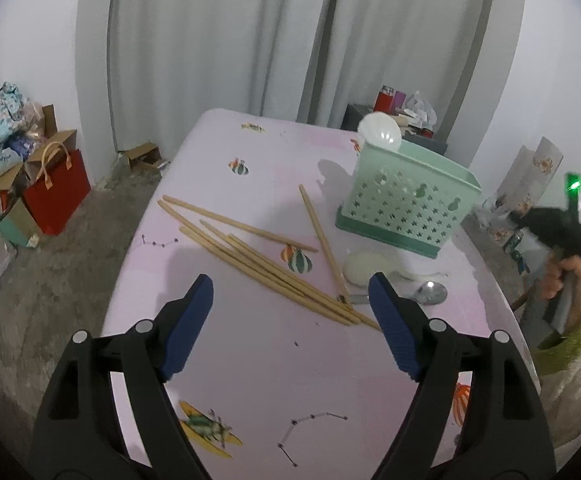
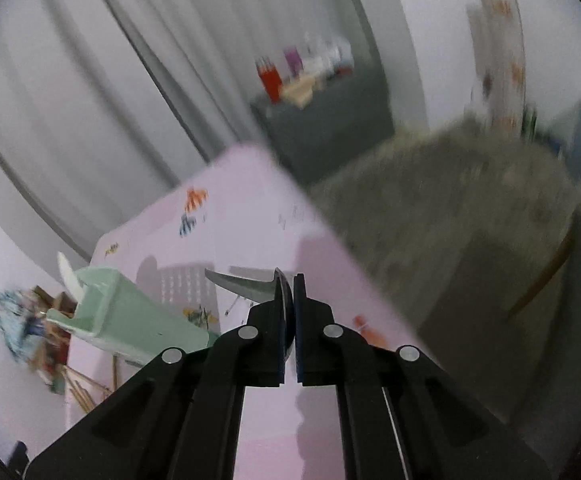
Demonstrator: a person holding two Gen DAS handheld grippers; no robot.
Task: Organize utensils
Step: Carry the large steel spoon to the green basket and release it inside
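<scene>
Several wooden chopsticks (image 1: pixel 258 256) lie scattered on the pink tablecloth (image 1: pixel 274 360). A mint green slotted basket (image 1: pixel 406 196) stands to their right with a white spoon (image 1: pixel 380 130) in it. In front of the basket lie another white spoon (image 1: pixel 364 270) and a metal spoon (image 1: pixel 432 292). My left gripper (image 1: pixel 290 280) is open above the near ends of the chopsticks and holds nothing. My right gripper (image 2: pixel 289 280) is shut on a metal spoon (image 2: pixel 242 284), raised above the table's right edge. Its handle sticks out left toward the basket (image 2: pixel 130 320).
A person's hand (image 1: pixel 566 272) in a green-cuffed sleeve holds the right gripper's body beyond the table's right edge. A red bag (image 1: pixel 56 196) and boxes stand on the floor at left. Behind the table is a dark cabinet (image 1: pixel 402 128) with red containers.
</scene>
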